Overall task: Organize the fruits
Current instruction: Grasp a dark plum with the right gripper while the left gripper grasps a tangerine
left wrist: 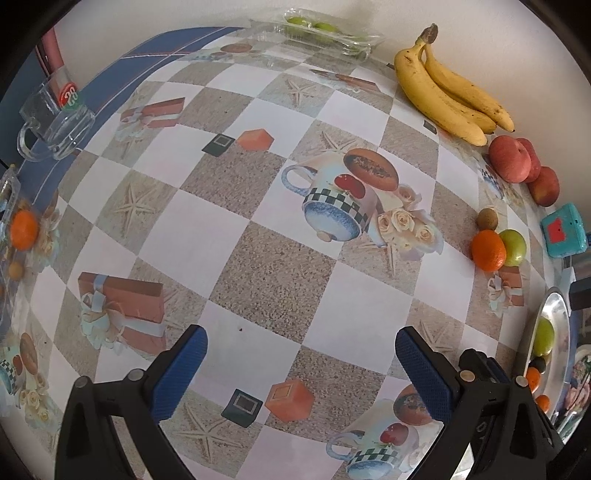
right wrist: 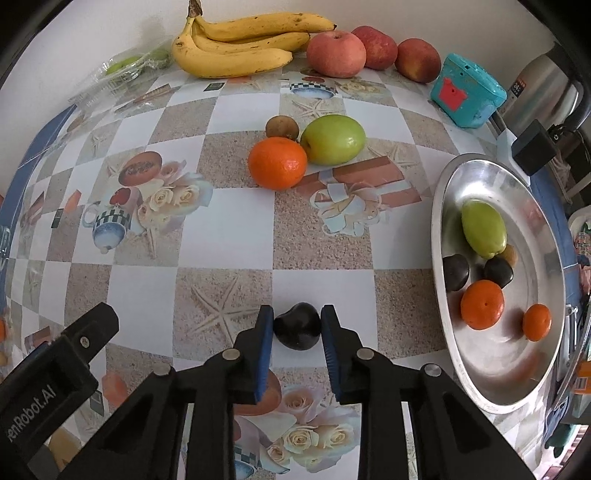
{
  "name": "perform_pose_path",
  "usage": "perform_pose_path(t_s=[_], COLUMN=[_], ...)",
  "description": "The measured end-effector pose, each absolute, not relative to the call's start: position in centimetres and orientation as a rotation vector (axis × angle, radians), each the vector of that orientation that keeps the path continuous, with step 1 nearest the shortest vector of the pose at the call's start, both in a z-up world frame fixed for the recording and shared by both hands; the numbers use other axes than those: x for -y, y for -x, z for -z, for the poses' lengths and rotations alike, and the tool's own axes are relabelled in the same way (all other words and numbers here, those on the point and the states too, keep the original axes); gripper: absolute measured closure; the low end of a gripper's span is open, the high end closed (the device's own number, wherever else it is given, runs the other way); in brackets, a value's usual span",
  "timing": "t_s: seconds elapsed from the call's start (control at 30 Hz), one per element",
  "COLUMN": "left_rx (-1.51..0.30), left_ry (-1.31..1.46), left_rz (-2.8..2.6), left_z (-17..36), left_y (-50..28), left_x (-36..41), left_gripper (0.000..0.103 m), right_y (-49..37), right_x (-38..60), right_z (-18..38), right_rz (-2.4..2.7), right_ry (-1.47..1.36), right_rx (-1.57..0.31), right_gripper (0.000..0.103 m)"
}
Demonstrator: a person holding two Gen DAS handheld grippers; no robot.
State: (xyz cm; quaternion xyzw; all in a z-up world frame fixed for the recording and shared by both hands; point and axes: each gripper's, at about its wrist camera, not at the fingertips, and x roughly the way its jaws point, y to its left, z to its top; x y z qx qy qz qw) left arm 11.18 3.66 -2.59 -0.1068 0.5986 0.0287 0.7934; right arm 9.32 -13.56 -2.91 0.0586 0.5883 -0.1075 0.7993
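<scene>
I have both grippers tipped steeply down over the checked, printed tablecloth (right wrist: 229, 225). My right gripper (right wrist: 297, 328) brackets a dark plum (right wrist: 296, 329) that lies on the cloth, one blue pad on each side of it; the pads sit against its flanks, so I read the jaws as clamped on the fruit, which rests on the table between the fingertips. My left gripper (left wrist: 301, 354) hangs over a bare stretch of cloth with its jaws spread wide and nothing between them; its black body shows at the lower left edge of the right wrist view. To the right of the gripped plum stands a metal plate (right wrist: 448, 332) that holds a green fruit (right wrist: 483, 229), two dark plums and two oranges. Farther up the table, well apart from my right gripper, an orange (right wrist: 277, 163), a green apple (right wrist: 333, 139) and a small brown fruit (right wrist: 282, 127) sit bunched together. Along the wall lie a bunch of bananas (right wrist: 236, 46), three red apples (right wrist: 336, 53) and a teal box (right wrist: 467, 90). A clear plastic tray (left wrist: 325, 35) with green fruit sits at the far edge.
</scene>
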Motion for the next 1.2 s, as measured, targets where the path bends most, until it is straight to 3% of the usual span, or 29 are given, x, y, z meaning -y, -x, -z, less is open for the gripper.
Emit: perform_pose_path(t_s=[0.67, 1.2], left_rx=[-1.174, -1.116], left_ry=[0.207, 0.166], left_rz=[0.127, 0.247], left_z=[-0.5, 0.9], left_y=[-13.9, -17.2], left_x=[0.9, 6.3], left_gripper=[0.000, 0.006], right_y=[-9.3, -12.2], right_x=[18.8, 22.7], right_z=[-3.1, -4.2], right_rz=[0.295, 0.366], right_ry=[-0.229, -0.249], right_rx=[-1.090, -1.035], right_gripper=[0.076, 0.076])
